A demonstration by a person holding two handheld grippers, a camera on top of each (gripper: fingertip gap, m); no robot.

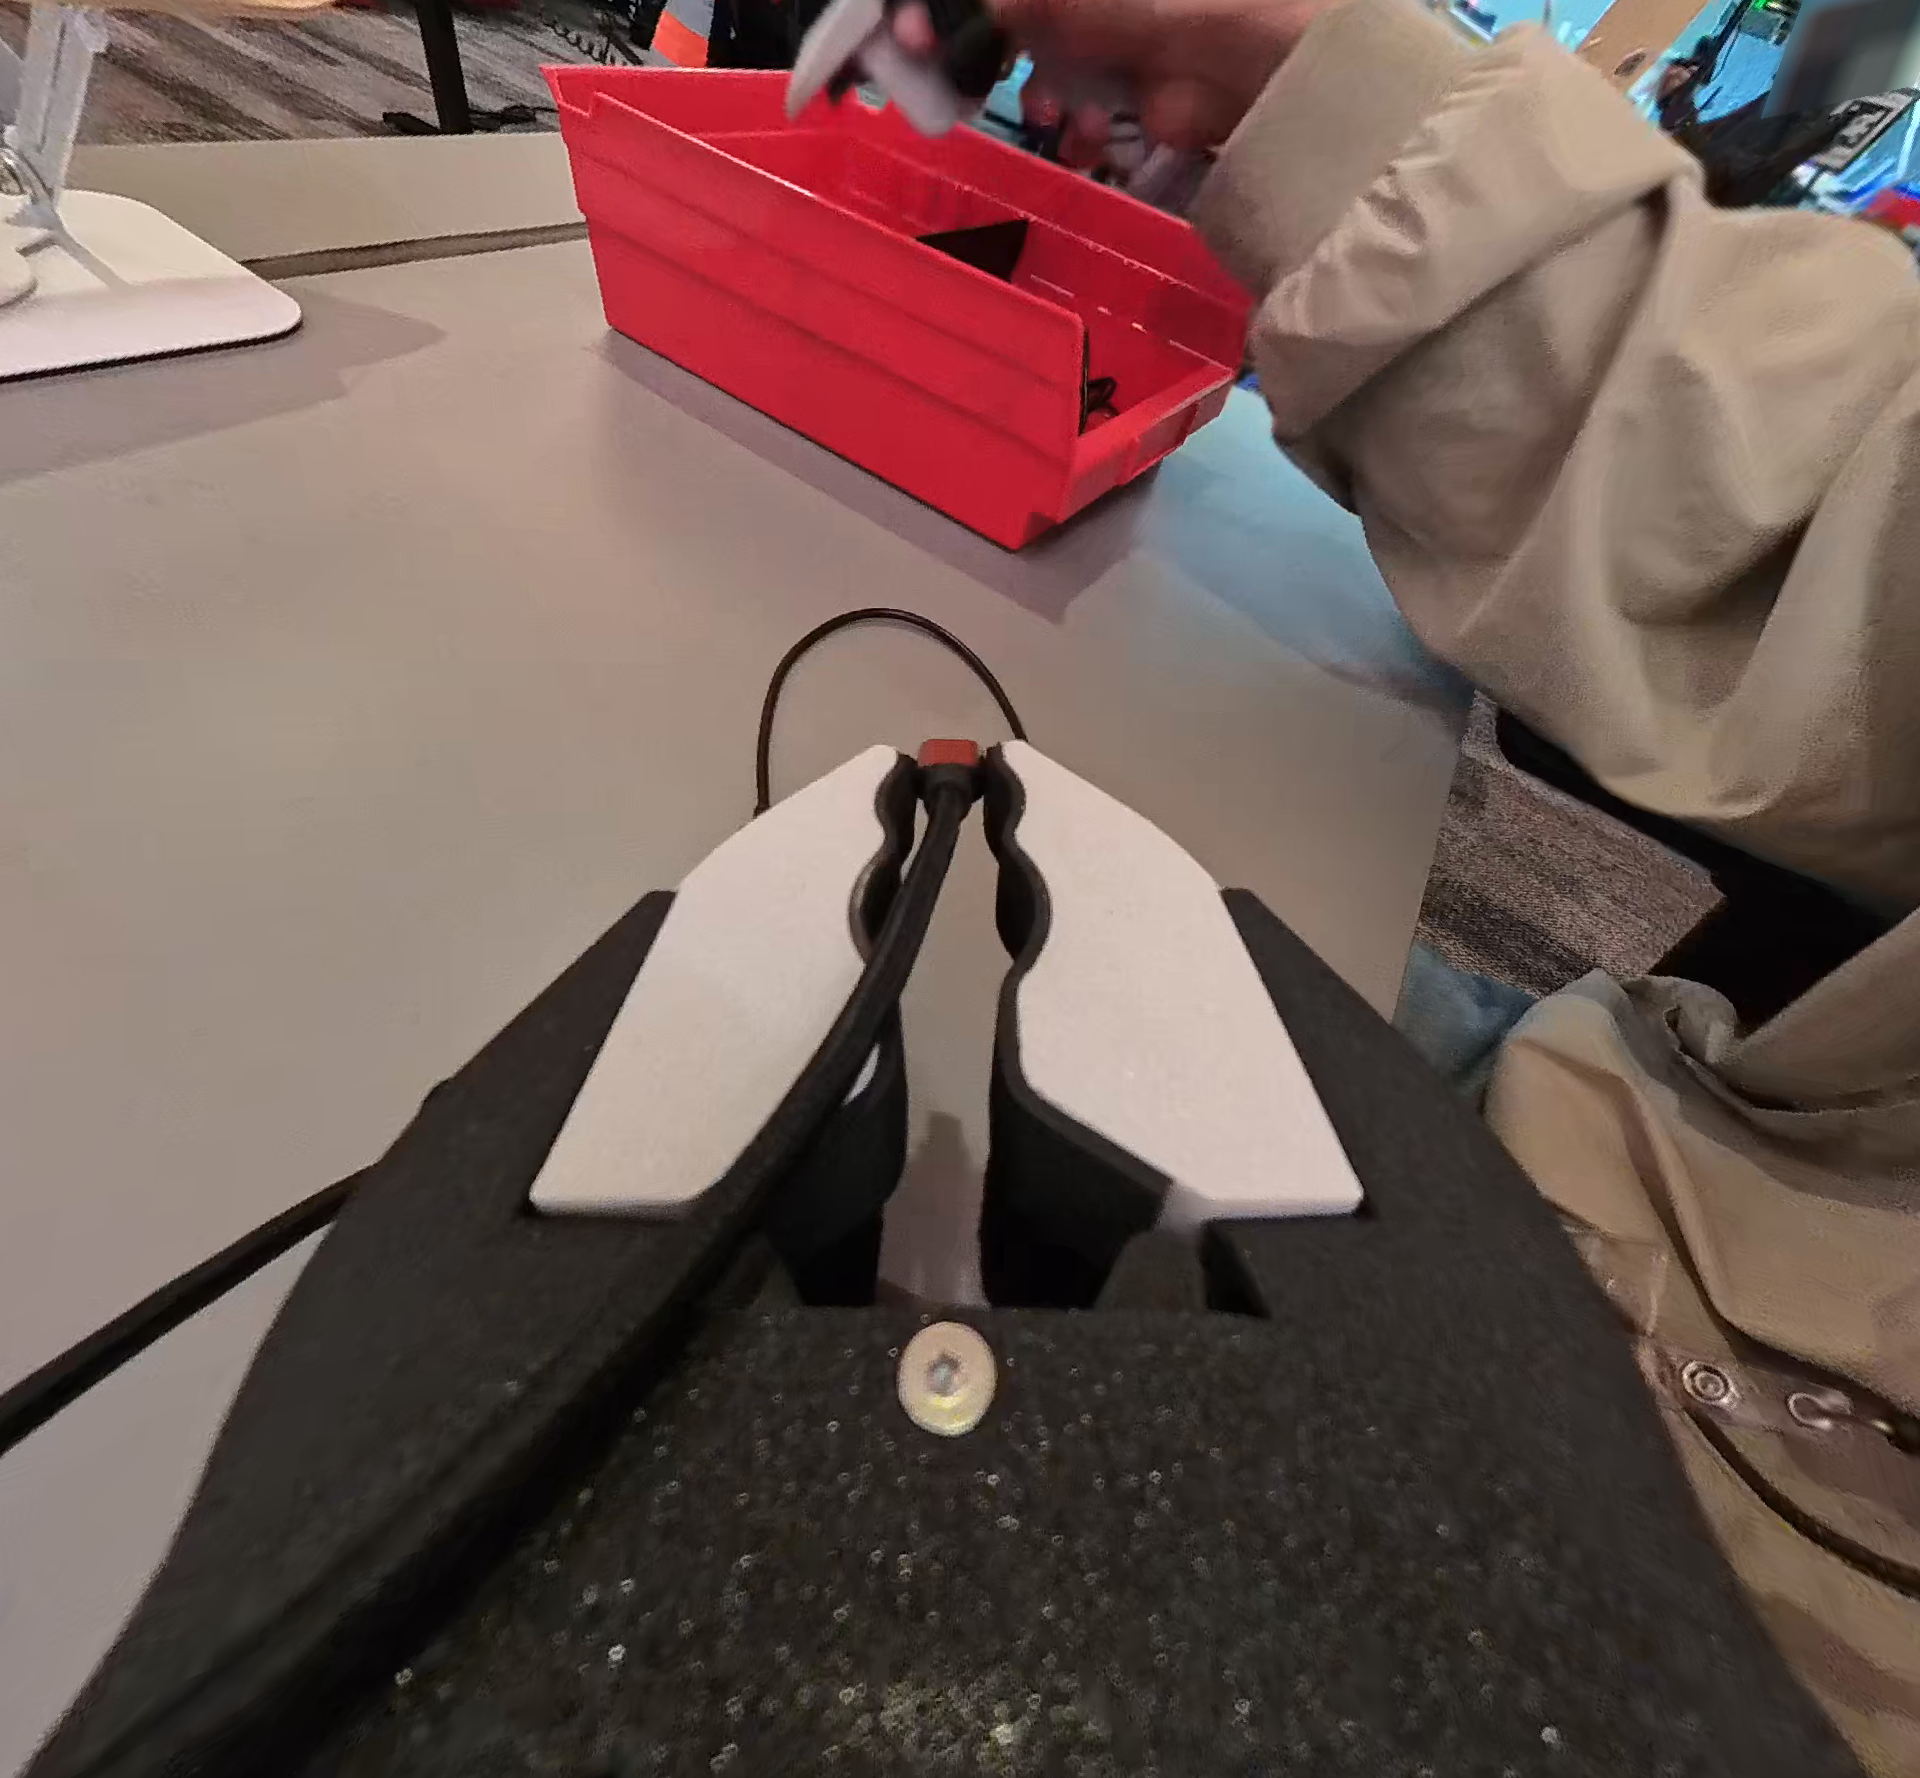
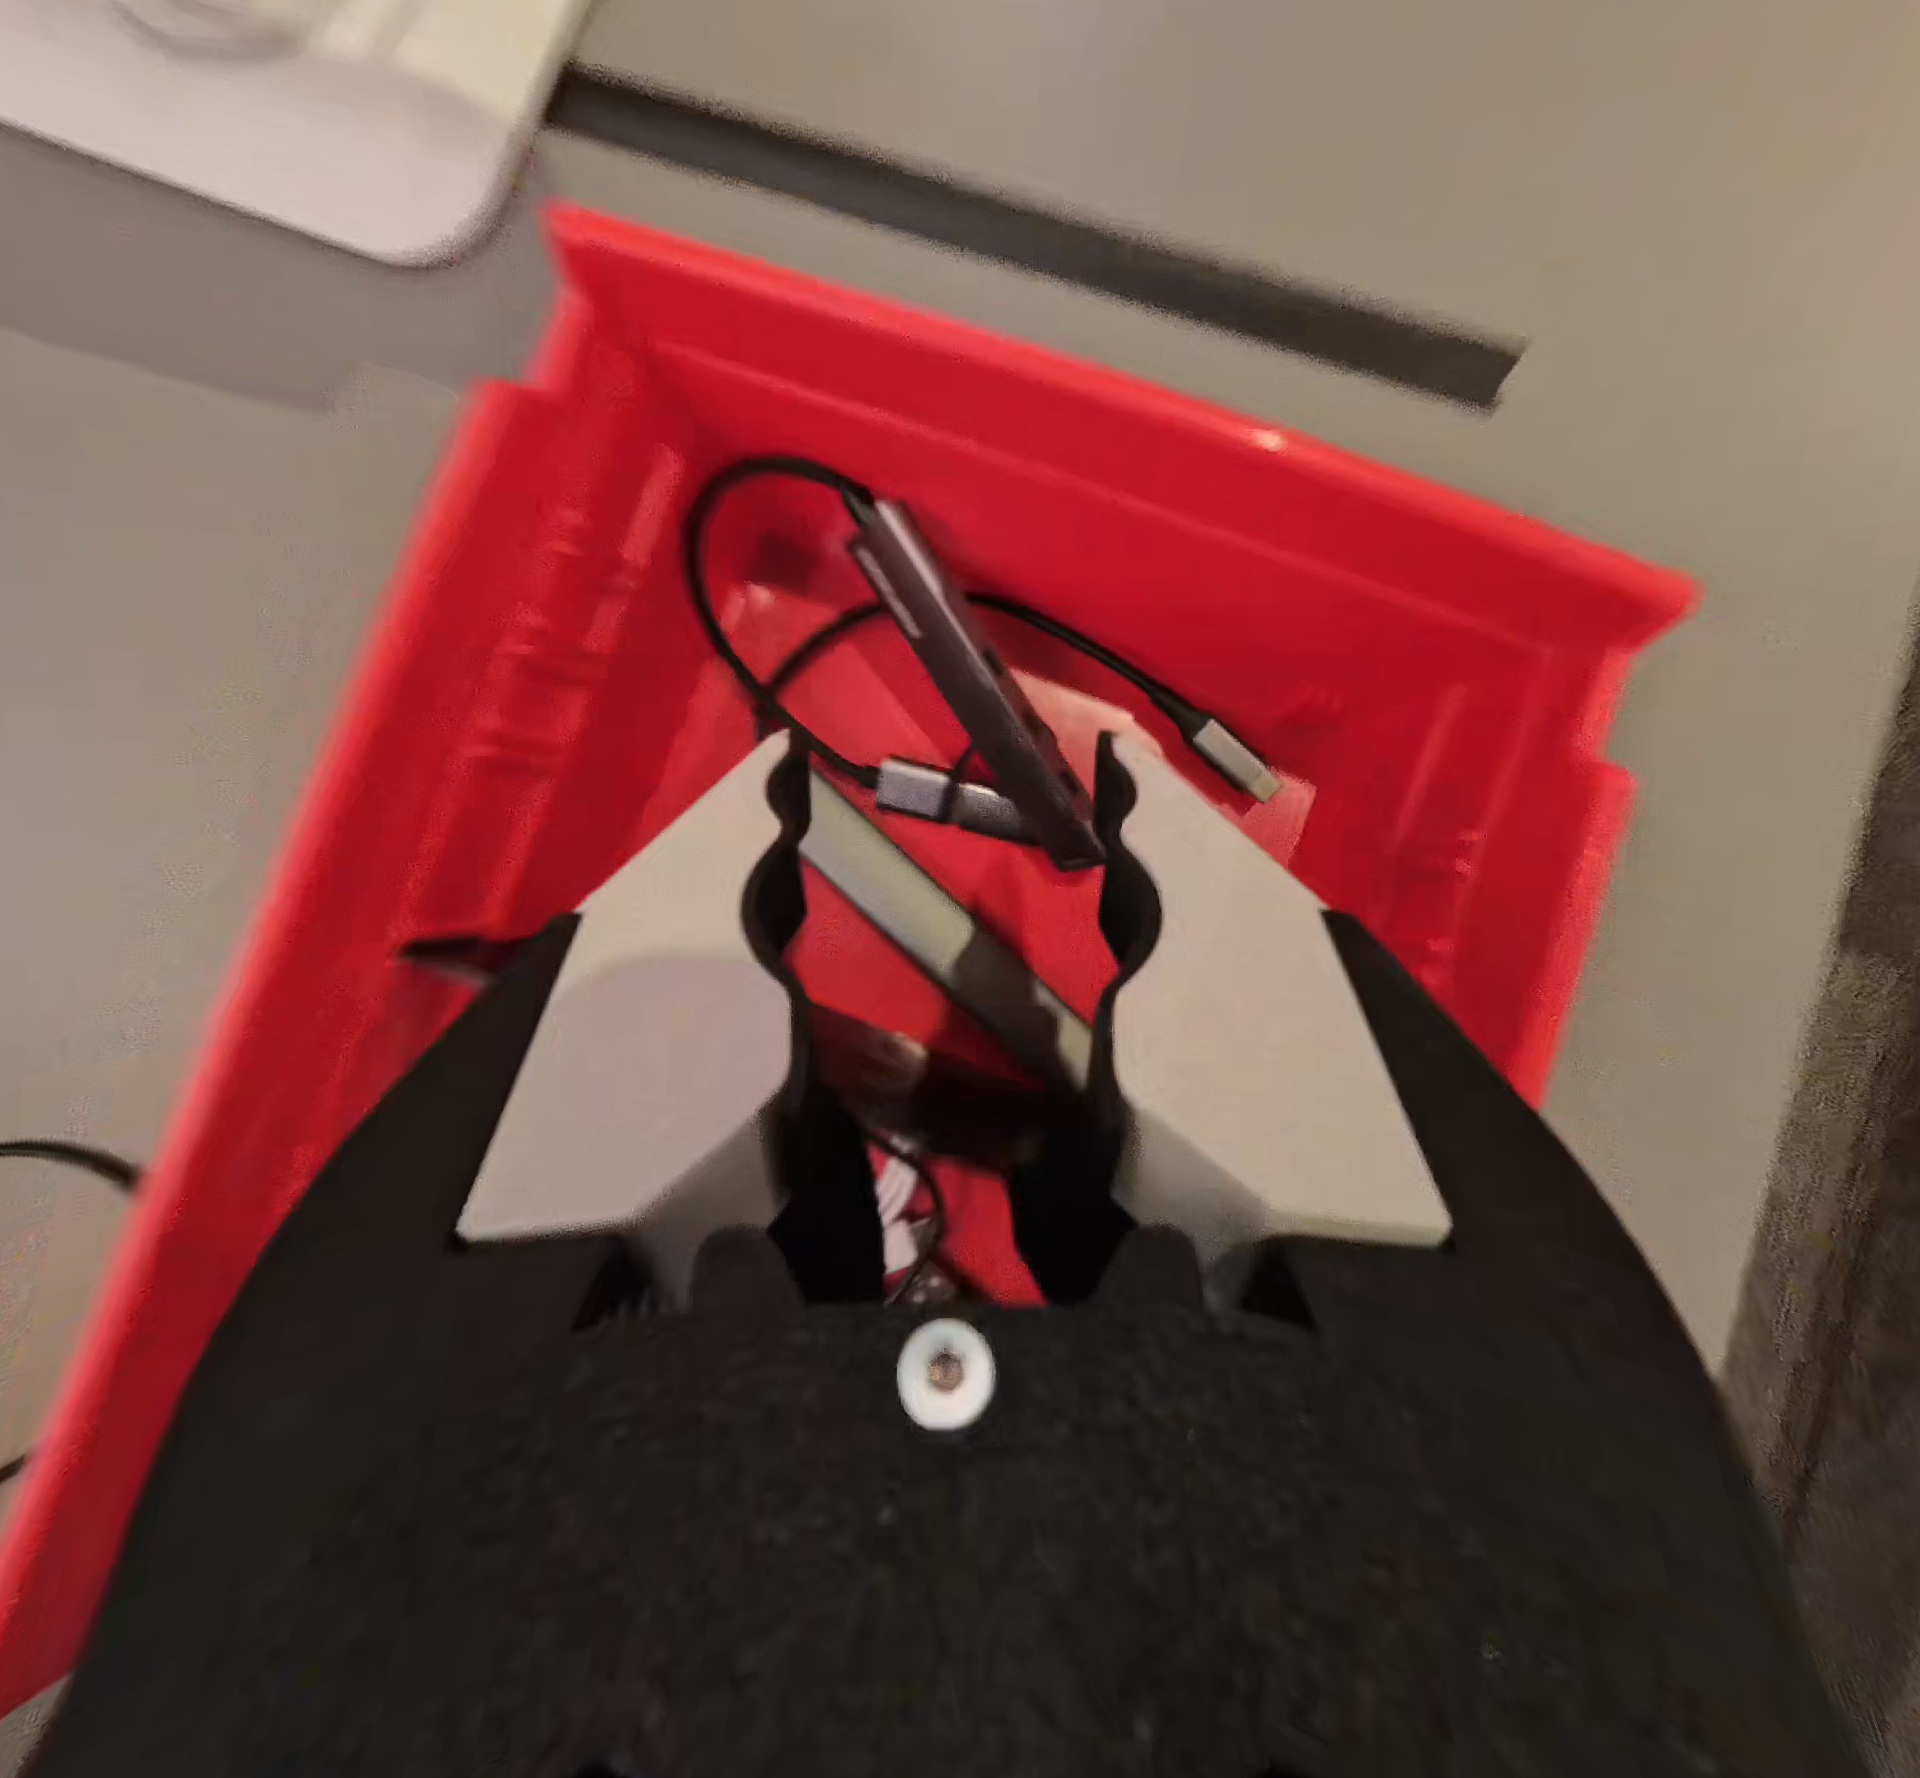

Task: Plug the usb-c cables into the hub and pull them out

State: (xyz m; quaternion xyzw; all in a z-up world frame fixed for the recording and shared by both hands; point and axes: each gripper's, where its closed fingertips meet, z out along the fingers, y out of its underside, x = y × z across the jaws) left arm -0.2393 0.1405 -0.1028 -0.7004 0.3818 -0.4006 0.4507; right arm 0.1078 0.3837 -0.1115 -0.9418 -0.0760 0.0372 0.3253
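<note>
My left gripper (image 1: 948, 754) is shut on the red-tipped plug (image 1: 948, 752) of a black usb-c cable (image 1: 894, 959) above the grey table; the cable runs back between the fingers and loops ahead of the tips. My right gripper (image 2: 940, 741) is open and empty, held over the red bin (image 2: 1226, 523), looking down into it. In the bin lies a dark grey hub (image 2: 971, 679), tilted, with its black lead, a grey plug (image 2: 1231, 760) and a second grey connector (image 2: 935, 793). A flat grey bar (image 2: 935, 928) lies under the fingers. The right gripper also shows in the left wrist view (image 1: 873, 76), blurred, above the bin (image 1: 831, 305).
A white stand base (image 1: 135, 294) sits at the table's far left; it also shows in the right wrist view (image 2: 312, 107). A person's beige sleeve (image 1: 1558, 378) reaches over the table's right edge. A dark seam (image 2: 1039, 242) crosses the table behind the bin. My left tips are about 40 cm from the flat grey bar (image 2: 935, 928), my right tips only 10 cm.
</note>
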